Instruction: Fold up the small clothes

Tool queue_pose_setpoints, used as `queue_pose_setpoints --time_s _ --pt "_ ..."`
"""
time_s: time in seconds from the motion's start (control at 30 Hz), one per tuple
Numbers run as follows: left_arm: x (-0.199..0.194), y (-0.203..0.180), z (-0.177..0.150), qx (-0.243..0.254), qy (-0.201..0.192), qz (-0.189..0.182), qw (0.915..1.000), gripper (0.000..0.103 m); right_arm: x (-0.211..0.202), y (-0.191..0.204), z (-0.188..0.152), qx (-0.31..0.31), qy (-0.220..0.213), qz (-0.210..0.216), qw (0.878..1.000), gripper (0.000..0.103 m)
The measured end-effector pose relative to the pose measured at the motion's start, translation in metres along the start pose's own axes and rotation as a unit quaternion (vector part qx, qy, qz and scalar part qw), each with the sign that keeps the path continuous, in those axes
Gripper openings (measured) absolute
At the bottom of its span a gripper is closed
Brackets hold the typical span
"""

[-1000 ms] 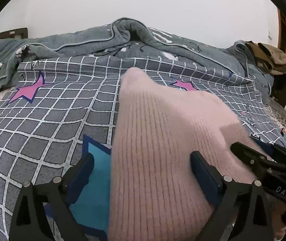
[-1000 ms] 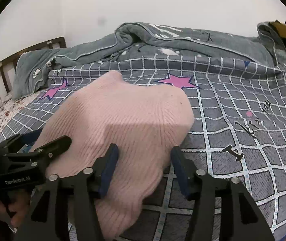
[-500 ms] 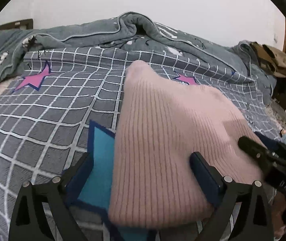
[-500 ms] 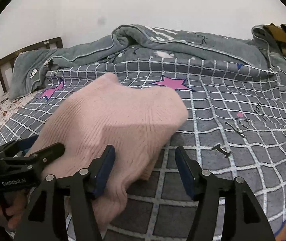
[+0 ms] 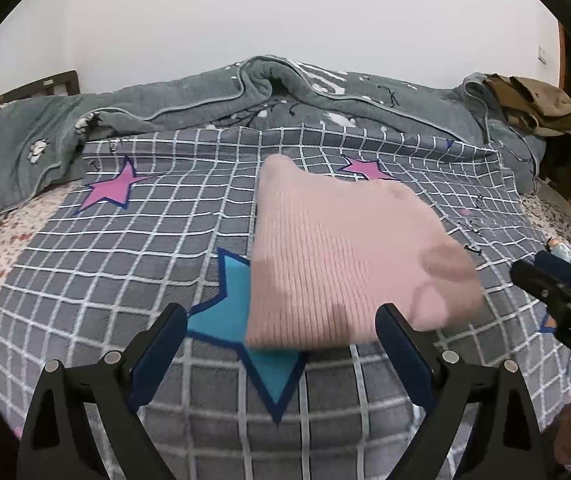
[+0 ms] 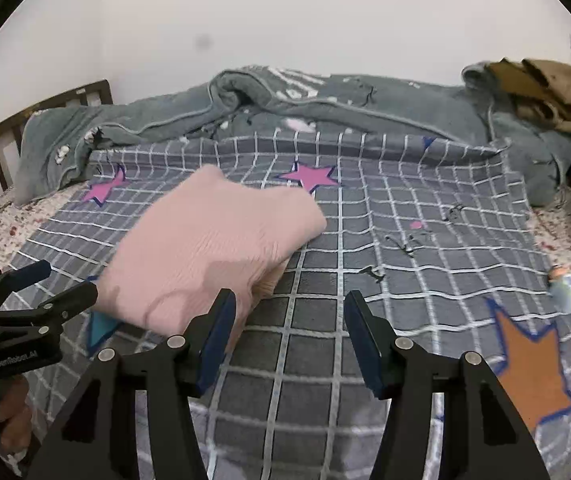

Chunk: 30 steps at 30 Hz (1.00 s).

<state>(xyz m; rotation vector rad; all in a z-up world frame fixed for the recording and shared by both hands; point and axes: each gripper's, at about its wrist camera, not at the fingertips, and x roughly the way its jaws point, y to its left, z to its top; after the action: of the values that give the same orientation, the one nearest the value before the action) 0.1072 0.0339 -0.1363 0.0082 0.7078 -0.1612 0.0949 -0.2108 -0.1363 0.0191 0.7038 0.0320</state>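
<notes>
The folded pink knit garment (image 5: 345,256) lay on the grey checked blanket (image 5: 125,264) covering the bed, its near left corner over a blue star print (image 5: 241,320). In the left wrist view it sat at about twelve o'clock from the left tool (image 5: 281,344), whose blue pads stood wide apart, clear of the cloth and gripping nothing. In the right wrist view the garment lay at ten o'clock from the right tool (image 6: 289,340); its jaws were closing, partly parted, with only blanket between them, though the left pad hid the garment's near edge. A crumpled grey quilt (image 6: 365,100) was bunched along the far side at twelve o'clock, and an orange star print (image 6: 533,356) showed at three o'clock.
</notes>
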Motion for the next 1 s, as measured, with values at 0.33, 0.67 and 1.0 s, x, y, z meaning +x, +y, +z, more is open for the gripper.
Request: queue_pose_setpoints --time_s 0.33,0.67,1.0 --pt "-0.081 0.0 0.007 -0.012 -0.022 0.009 0.9996 0.097 -0.075 -0.004 0.002 0.026 0.021 -0.012 0.999 0.084" --pt "-0.114 -0.005 0.003 -0.018 -0.033 0.033 0.9987 0.099 -0.123 -0.006 0.001 0.029 -0.01 -0.014 0.999 0.1" --pt "-0.118 -0.015 0.006 -0.008 -0.035 0.033 0.9988 0.099 -0.132 -0.013 0.002 0.038 -0.012 -0.02 0.999 0.1"
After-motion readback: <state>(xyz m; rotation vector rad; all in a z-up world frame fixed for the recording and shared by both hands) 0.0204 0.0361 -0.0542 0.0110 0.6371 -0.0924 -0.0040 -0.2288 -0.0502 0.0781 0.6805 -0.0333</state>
